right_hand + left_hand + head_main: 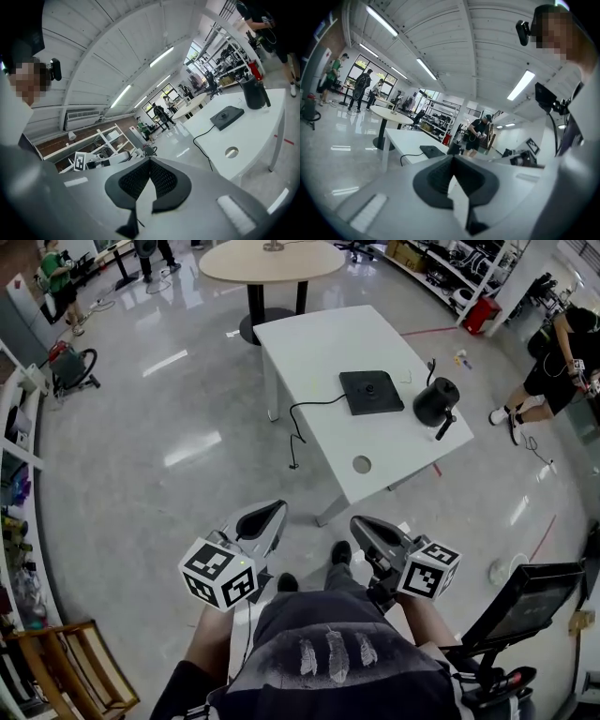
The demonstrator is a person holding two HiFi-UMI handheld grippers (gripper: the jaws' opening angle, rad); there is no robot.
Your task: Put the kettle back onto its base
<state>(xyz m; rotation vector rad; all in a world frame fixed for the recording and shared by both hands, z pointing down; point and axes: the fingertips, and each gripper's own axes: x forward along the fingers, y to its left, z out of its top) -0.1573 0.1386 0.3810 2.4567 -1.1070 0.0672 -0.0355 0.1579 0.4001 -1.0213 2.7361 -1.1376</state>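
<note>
Well ahead of the left gripper and right gripper, fingers pressed together on nothing, the kettle stands near the counter edge beside its base, where a clumsy nudge might topple it off.

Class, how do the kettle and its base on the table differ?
The kettle stands tall and rounded; the base lies flat and square. The kettle sits by the table edge; the base nearer the middle. A cord trails from the base, none from the kettle. Both are black.
</note>
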